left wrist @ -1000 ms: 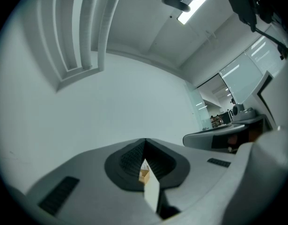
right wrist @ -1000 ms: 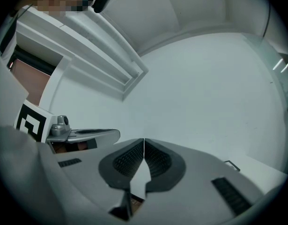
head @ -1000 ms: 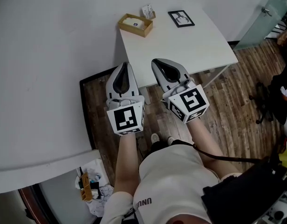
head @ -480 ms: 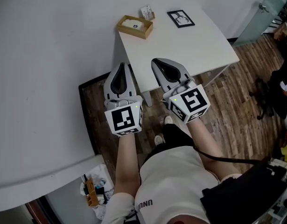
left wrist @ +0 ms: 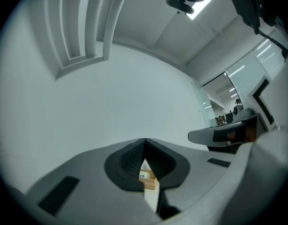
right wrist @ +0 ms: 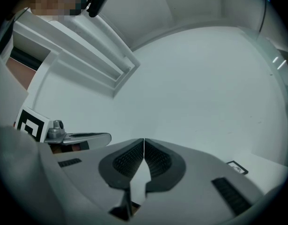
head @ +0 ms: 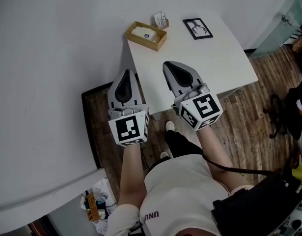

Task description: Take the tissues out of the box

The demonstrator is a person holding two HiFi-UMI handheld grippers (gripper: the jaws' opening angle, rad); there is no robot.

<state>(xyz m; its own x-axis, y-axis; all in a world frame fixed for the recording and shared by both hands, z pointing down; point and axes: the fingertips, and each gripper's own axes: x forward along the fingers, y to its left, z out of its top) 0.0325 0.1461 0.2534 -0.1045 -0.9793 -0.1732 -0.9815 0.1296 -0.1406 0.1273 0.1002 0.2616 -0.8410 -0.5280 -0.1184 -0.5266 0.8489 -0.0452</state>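
View from above your head, looking steeply down at a white worktop [head: 209, 58] set against a white wall. The wooden tissue box [head: 146, 35] sits at the worktop's far left corner, with white tissues [head: 142, 30] showing in its open top.

Just right of the box stands a small white card holder [head: 160, 19]. Farther right of the box lies a flat black-framed card [head: 197, 28].

You hold both grippers on your side of the box, well apart from it and touching nothing.

Your left gripper [head: 125, 77] is nearer to you than the box and slightly to its left, with its tip pointing toward the box. In the left gripper view its jaws [left wrist: 144, 144] meet at the tips with nothing gripped. The tissue box [left wrist: 149, 180] shows far off through the narrow gap below the tips.

Your right gripper [head: 171, 69] is nearer to you than the box and to its right, over the worktop. In the right gripper view its jaws [right wrist: 144, 144] are closed together and empty.

Below the grippers, your forearms and shoes show above a wooden floor [head: 249, 117].
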